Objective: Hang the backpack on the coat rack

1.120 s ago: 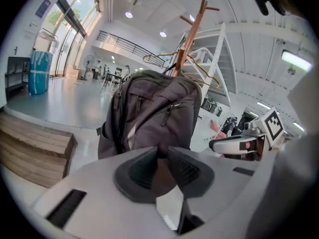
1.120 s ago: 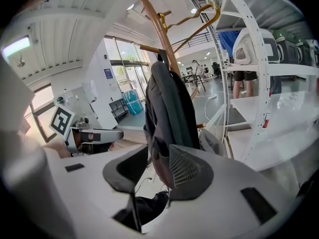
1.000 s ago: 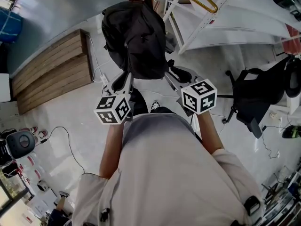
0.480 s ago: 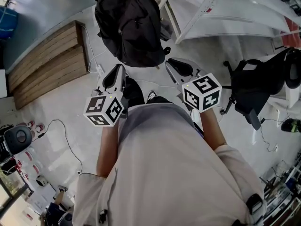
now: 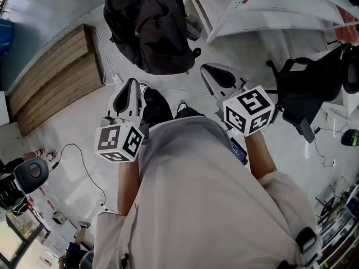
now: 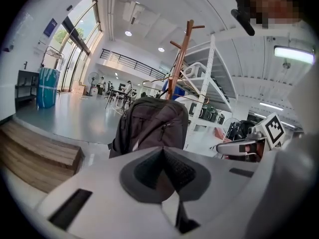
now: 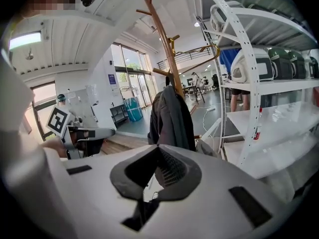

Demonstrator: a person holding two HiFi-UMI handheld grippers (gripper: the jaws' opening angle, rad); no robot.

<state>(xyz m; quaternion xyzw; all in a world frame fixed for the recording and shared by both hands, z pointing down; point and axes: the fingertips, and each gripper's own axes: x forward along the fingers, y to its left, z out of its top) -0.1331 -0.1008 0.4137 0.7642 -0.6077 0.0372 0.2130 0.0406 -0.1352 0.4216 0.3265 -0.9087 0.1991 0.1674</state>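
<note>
The black backpack [image 5: 148, 27] hangs from the wooden coat rack [image 6: 180, 54]; in the right gripper view the backpack [image 7: 170, 114] drapes down the rack's pole [image 7: 164, 44]. My left gripper [image 5: 131, 86] is shut and empty, a short way back from the bag's lower left. Level with it, my right gripper [image 5: 212, 72] is shut and empty too, clear of the bag's lower right corner. In the left gripper view the backpack [image 6: 152, 126] shows just beyond the closed jaws [image 6: 162, 151]. Neither gripper touches the bag.
A low wooden platform [image 5: 53, 83] lies on the floor at the left. White shelving [image 5: 269, 7] stands right of the rack, with helmets on its shelves [image 7: 259, 66]. A black office chair [image 5: 305, 100] is at the right. Cables run across the floor [image 5: 84, 161].
Both grippers have drawn back from the hanging backpack and their jaws have closed. The backpack stays on the rack.
</note>
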